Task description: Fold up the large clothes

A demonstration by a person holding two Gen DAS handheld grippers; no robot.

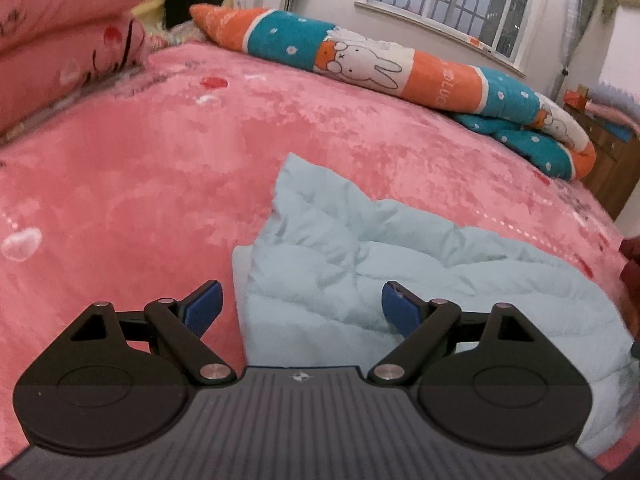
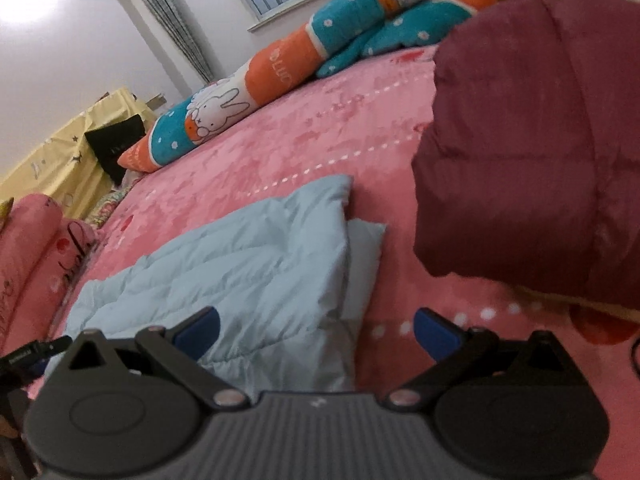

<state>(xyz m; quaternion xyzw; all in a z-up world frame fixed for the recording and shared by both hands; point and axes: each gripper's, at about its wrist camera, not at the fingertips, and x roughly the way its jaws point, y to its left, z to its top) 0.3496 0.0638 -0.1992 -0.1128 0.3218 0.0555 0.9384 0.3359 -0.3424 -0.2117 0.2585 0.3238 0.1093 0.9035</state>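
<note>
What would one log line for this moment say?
left gripper: open, empty | right gripper: open, empty | light blue padded garment: lying on pink bedspread | maroon sleeve: at right

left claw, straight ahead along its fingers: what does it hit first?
Most likely the light blue padded garment. The left claw is open, and the garment's near edge fills the gap between its fingers. Beyond it lies the pink bedspread. Depth is unclear, so height above the fabric is uncertain.
</note>
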